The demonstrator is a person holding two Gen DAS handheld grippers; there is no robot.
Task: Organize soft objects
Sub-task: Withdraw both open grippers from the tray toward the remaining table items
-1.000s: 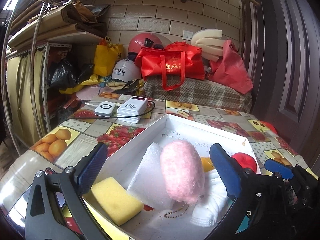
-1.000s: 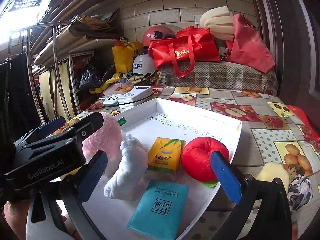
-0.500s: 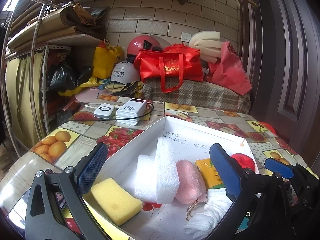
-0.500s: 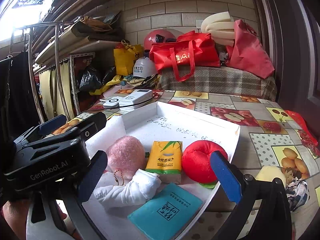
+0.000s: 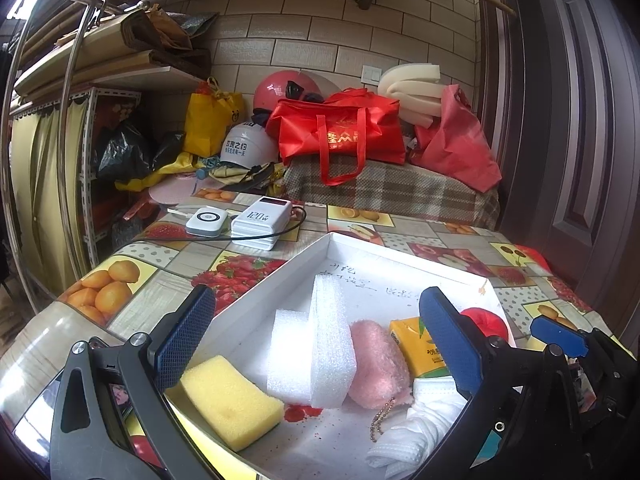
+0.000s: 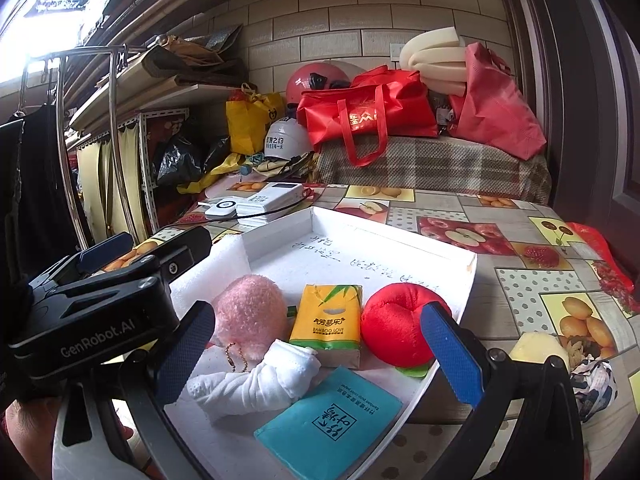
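The soft things all lie in a white tray (image 6: 400, 236) in the middle of both pictures. In the right wrist view, a fuzzy pink ball (image 6: 250, 312) with a small chain sits left of the middle, just beside a yellow tissue pack (image 6: 328, 322). A red plush apple (image 6: 396, 324) sits to the right of the pack. A rolled white cloth (image 6: 256, 384) lies in front of the ball, and a teal packet (image 6: 330, 422) lies at the bottom middle of the frame. In the left wrist view, 2 white foam blocks (image 5: 316, 344) stand close together, touching the pink ball on their right. A yellow sponge (image 5: 230, 398) lies at the lower left of the tray. The left gripper (image 5: 316, 336) is open wide and holds nothing, with its 2 blue pads on each side of the foam blocks and the ball. The right gripper (image 6: 316, 352) is open wide too and holds nothing. The tray sits on a table (image 6: 520, 280) with fruit pictures on its cover. A white power bank (image 5: 262, 220) lies on the table behind the tray. Red bags (image 6: 364, 112) sit at the back.
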